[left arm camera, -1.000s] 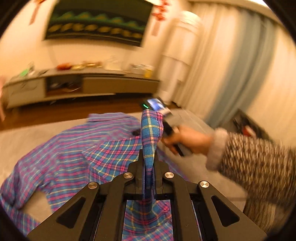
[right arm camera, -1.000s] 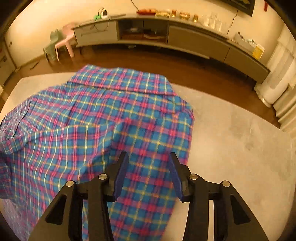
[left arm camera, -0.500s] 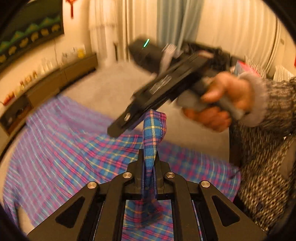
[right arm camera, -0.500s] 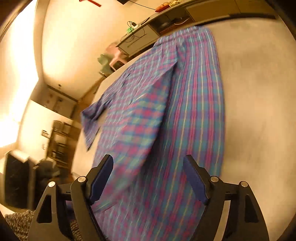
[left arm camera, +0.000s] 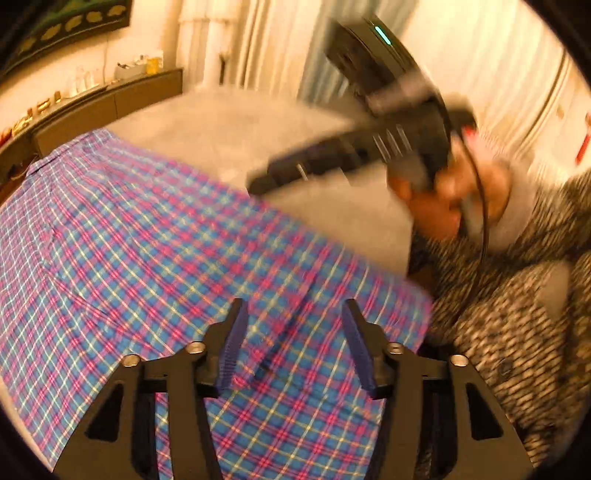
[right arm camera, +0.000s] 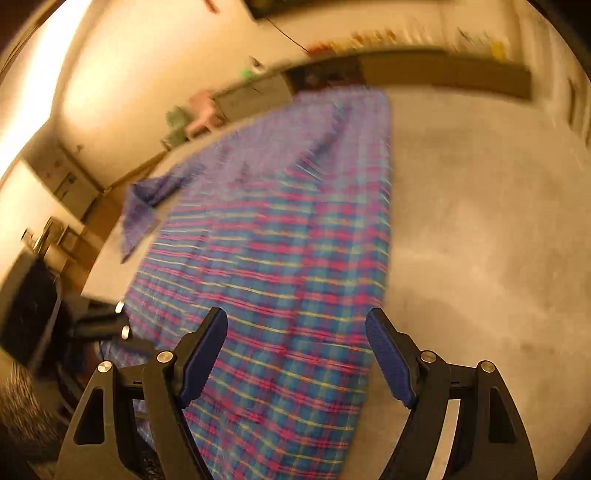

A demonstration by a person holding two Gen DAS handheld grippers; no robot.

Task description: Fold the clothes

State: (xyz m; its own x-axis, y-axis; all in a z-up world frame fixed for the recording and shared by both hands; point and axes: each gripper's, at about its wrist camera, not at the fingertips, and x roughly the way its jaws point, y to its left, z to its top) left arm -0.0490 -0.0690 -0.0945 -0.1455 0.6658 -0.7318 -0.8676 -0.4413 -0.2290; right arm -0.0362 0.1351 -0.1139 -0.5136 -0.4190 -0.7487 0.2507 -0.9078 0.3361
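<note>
Bare carpet (right arm camera: 480,221) right of shirt (right arm camera: 295,240) — clear

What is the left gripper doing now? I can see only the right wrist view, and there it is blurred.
Observer: The left gripper is open over the plaid shirt; its jaws have just been opening, and no cloth is pinched between them.
Operator: What lies right below it?
Observer: A raised crease of the shirt runs under the gap.
Operator: What on my own gripper can I not see?
Observer: A green light glows on the housing of the right gripper.
</note>
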